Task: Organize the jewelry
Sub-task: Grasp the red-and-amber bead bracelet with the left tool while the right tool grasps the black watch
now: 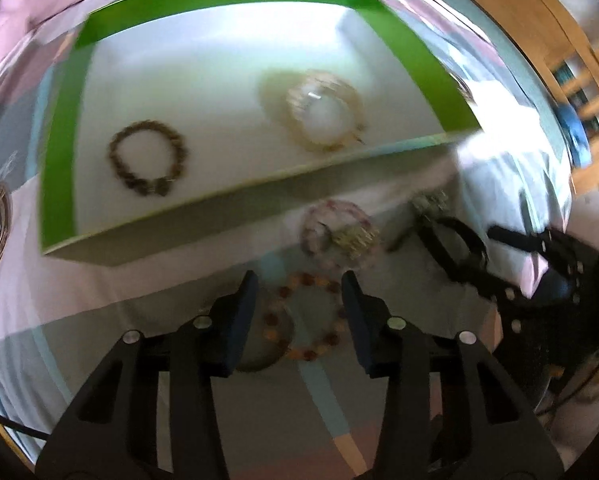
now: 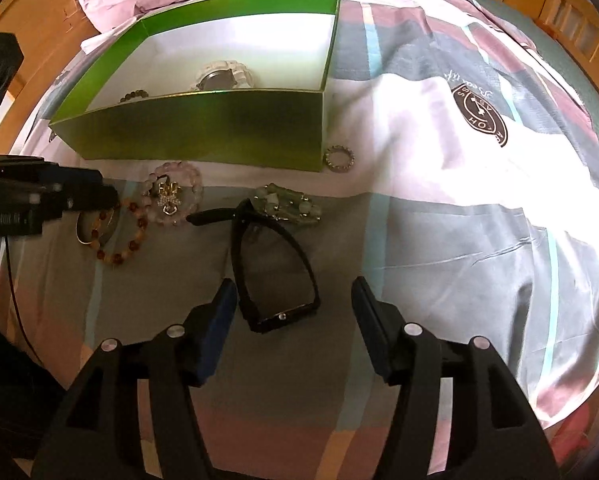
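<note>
1. The right gripper point(image 2: 291, 312) stands released, jaws wide apart, with the face end of a black watch point(image 2: 277, 276) lying on the bedspread point(image 2: 439, 240) between its fingertips.
2. The left gripper point(image 1: 299, 312) is also spread wide, holding nothing; an amber bead bracelet point(image 1: 303, 316) lies flat between its pads, seemingly untouched, though blur hides the contact.
3. Just beyond lies a pink bead bracelet point(image 2: 173, 196) with a gold brooch point(image 2: 169, 198) on it, and to its right a pale green stone bracelet point(image 2: 289, 204).
4. A small silver ring point(image 2: 339, 158) sits beside the near right corner of the green box point(image 2: 203, 136).
5. Inside the box rest a dark bead bracelet point(image 1: 147, 158) on the left and a white watch point(image 1: 319, 112) on the right.
</note>
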The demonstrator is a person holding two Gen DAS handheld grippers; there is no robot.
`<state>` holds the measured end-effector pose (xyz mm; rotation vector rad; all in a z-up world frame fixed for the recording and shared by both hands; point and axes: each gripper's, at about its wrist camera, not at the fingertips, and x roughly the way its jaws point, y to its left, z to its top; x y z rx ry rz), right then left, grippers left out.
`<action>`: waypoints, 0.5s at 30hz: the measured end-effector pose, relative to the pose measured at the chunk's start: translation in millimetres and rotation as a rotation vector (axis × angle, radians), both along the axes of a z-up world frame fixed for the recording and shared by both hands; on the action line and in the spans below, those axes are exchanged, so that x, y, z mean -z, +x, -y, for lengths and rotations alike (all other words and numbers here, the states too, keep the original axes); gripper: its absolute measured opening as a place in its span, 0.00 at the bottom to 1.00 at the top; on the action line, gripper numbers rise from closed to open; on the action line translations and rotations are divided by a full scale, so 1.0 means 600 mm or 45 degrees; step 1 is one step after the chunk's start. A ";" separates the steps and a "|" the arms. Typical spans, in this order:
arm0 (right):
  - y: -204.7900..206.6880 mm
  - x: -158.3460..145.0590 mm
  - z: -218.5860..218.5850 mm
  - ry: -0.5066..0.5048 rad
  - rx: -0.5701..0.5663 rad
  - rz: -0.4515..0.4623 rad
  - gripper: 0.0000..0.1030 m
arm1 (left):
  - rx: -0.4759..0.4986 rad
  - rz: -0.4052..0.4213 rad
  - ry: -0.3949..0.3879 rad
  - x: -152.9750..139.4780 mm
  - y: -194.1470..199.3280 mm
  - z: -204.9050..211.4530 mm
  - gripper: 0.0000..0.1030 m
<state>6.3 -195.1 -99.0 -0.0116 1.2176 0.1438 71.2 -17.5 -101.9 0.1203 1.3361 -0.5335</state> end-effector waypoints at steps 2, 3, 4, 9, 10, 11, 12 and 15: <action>0.002 0.003 -0.001 -0.003 0.001 -0.004 0.57 | 0.045 -0.003 0.041 0.012 -0.007 0.014 0.41; 0.002 0.004 -0.001 -0.001 0.002 -0.005 0.57 | 0.057 -0.008 0.062 0.018 -0.009 0.018 0.41; 0.003 0.005 -0.002 0.002 0.003 -0.009 0.57 | 0.066 -0.008 0.094 0.027 -0.010 0.023 0.41; 0.002 0.017 -0.007 0.003 -0.001 -0.024 0.59 | 0.051 -0.009 0.150 0.048 0.000 0.022 0.26; 0.001 0.018 -0.010 0.004 -0.002 -0.025 0.59 | 0.040 -0.004 0.149 0.046 0.003 0.018 0.16; 0.001 0.019 -0.012 0.005 -0.005 -0.024 0.59 | 0.029 -0.008 0.139 0.044 0.007 0.014 0.14; 0.001 0.019 -0.014 0.003 -0.011 -0.019 0.59 | 0.018 -0.016 0.124 0.044 0.009 0.011 0.13; -0.002 0.018 -0.026 0.005 -0.050 -0.006 0.47 | -0.001 -0.008 0.133 0.040 0.014 0.004 0.08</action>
